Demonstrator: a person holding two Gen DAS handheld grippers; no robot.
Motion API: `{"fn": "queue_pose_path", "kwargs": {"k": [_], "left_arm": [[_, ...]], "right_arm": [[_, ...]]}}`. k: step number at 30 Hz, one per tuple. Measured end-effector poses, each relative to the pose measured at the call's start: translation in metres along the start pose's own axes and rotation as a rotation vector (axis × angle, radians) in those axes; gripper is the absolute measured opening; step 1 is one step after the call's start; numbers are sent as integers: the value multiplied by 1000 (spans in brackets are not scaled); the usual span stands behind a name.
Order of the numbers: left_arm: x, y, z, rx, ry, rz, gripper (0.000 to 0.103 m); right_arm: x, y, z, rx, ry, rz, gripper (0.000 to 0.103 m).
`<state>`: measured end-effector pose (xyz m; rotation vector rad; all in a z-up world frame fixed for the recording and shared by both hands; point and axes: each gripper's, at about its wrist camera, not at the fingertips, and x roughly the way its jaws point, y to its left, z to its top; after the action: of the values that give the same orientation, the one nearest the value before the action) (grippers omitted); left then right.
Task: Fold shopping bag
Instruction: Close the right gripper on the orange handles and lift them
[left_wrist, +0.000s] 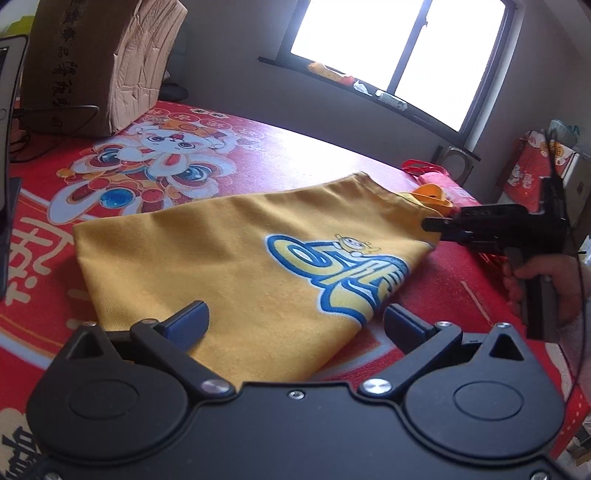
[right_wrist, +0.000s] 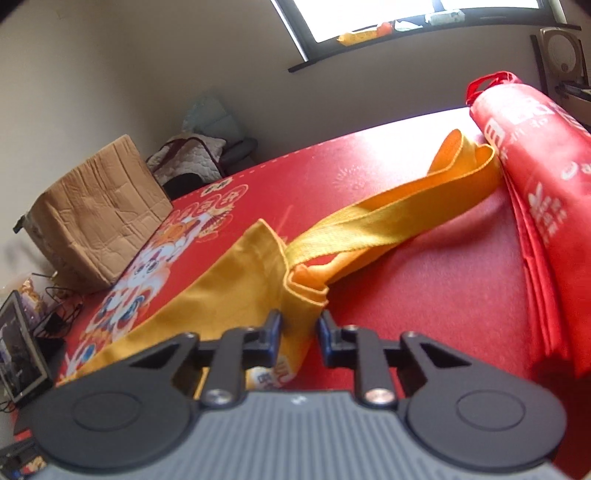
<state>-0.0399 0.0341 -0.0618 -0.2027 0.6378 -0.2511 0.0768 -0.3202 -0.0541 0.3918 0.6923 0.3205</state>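
A yellow cloth shopping bag (left_wrist: 236, 254) with a blue printed logo lies flat on the red patterned tablecloth (left_wrist: 280, 155). My left gripper (left_wrist: 295, 321) is open just above the bag's near edge, touching nothing. My right gripper (right_wrist: 299, 332) shows at the right of the left wrist view (left_wrist: 436, 225), at the bag's top corner. In the right wrist view its jaws stand narrowly apart astride the bag's top hem (right_wrist: 295, 295); whether they pinch the cloth cannot be told. The bag's yellow handles (right_wrist: 388, 218) trail away across the table.
A folded red bag (right_wrist: 546, 192) lies at the table's right side, against the yellow handles. A cardboard box (left_wrist: 99, 62) stands at the far left corner. A tablet screen (right_wrist: 18, 350) and cables sit near the left edge. A window ledge (left_wrist: 351, 85) lies behind.
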Motion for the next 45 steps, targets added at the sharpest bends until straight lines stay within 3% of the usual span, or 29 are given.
{"fn": "queue_pose_path", "kwargs": {"k": [17,21,24,29,35,39,42,44,45], "left_arm": [[4,11,10,57,37,37,102],[5,11,9,75,38,37,102],[6,10,9,88,39,37,102],[7,11,9,98,37,34,102],[7,10,9,103,36,39,102],[8,8,9,117,40,49,102],[8,7,8,122,42,52,102],[8,7,8,122,41,52,102],[8,8,8,121,41,51,102]], "right_arm": [[-109,-17,-99,251,-44,136,19],[-120,-12,-115,275,15,189,14],[-134,-15,-110,287,-21,157,24],[-146,-47,-64,351,-181,61,81],[-105,-85,-32,474,-128,-2,83],[-76,-92,-24,500,-102,17,81],[-60,-90,-17,513,-118,16,68],[-52,-90,-17,525,-115,27,25],[-50,-89,-17,519,-117,32,19]]}}
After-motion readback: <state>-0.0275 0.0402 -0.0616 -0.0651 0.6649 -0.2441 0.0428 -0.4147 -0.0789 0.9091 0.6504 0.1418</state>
